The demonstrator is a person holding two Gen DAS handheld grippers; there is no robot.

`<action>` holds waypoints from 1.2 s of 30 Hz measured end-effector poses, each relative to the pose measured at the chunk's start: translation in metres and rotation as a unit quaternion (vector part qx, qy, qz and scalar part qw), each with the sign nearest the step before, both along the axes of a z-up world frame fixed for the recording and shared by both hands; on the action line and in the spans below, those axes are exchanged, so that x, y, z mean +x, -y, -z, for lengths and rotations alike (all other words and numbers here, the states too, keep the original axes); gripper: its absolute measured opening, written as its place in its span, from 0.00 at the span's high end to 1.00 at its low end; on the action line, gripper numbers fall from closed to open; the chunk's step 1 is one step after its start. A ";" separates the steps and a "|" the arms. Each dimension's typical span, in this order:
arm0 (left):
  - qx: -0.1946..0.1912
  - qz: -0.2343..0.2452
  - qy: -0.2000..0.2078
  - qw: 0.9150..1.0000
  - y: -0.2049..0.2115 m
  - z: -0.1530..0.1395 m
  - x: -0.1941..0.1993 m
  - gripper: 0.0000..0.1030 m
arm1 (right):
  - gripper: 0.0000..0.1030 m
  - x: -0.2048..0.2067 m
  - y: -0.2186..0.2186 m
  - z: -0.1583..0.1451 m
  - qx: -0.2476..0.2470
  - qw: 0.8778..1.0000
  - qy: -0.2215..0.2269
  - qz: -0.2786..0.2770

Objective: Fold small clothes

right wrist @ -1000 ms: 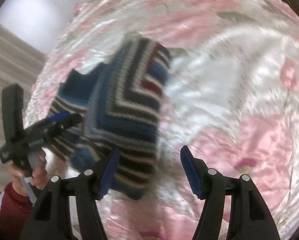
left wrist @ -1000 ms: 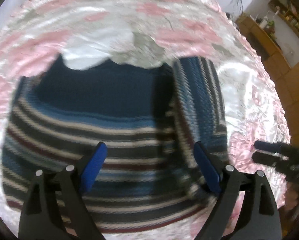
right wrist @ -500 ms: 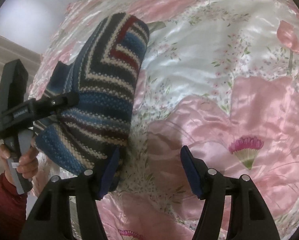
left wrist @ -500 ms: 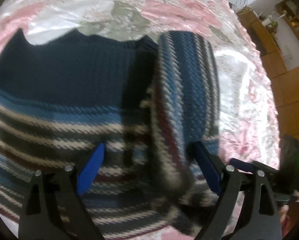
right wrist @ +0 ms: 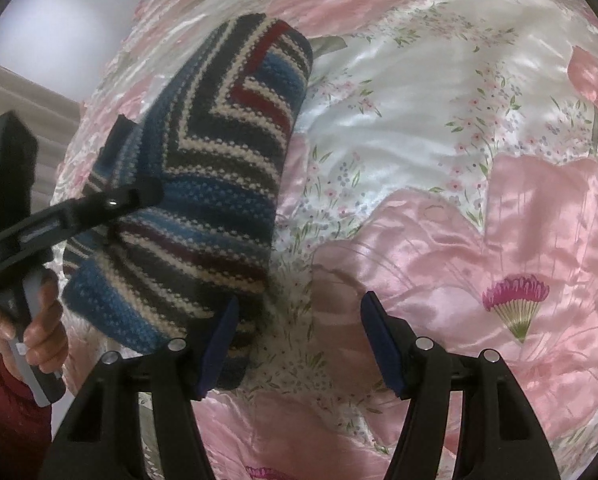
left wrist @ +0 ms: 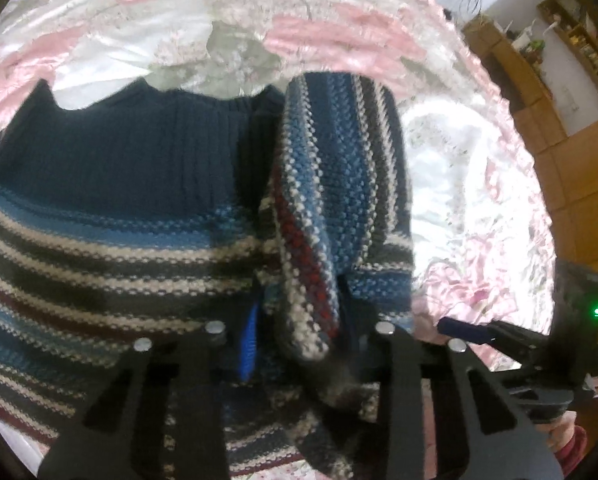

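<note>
Striped knit sweater (left wrist: 147, 216) fills left and centre frame, lying on pink satin bedspread (right wrist: 459, 168). Left gripper (left wrist: 299, 332) pinched onto its folded-over sleeve (left wrist: 335, 200); right gripper (right wrist: 299, 340) spread wide, empty, lower centre. Knit looks soft, thick, floppy; best gripped at doubled edges. Lower hem cut off; pinch point blurred.

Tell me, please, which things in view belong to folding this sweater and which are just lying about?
Part of the job:
- striped knit sweater
- its folded-over sleeve, pinched in the left claw
- right claw, open beside the sweater
- pink floral bedspread, the folding surface

Just lying about:
- wooden shelves in the background
- wooden cabinet
</note>
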State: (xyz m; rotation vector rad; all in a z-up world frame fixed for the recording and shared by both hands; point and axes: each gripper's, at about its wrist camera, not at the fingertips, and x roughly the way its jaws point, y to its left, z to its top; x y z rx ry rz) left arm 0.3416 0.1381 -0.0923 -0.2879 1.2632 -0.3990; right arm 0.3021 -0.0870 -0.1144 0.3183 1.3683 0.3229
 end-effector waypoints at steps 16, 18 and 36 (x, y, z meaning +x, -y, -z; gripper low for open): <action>-0.044 0.028 -0.001 0.999 -0.032 -0.010 -0.012 0.67 | 0.37 0.002 -0.030 -0.001 -0.002 1.000 0.002 -0.011; -0.043 0.028 -0.002 0.999 -0.024 -0.011 -0.008 0.63 | 0.37 -0.001 -0.036 -0.005 -0.025 0.999 0.014 -0.023; 0.012 0.064 0.026 0.998 0.006 -0.037 -0.010 0.42 | 0.37 -0.022 -0.002 -0.001 -0.001 1.000 0.015 -0.015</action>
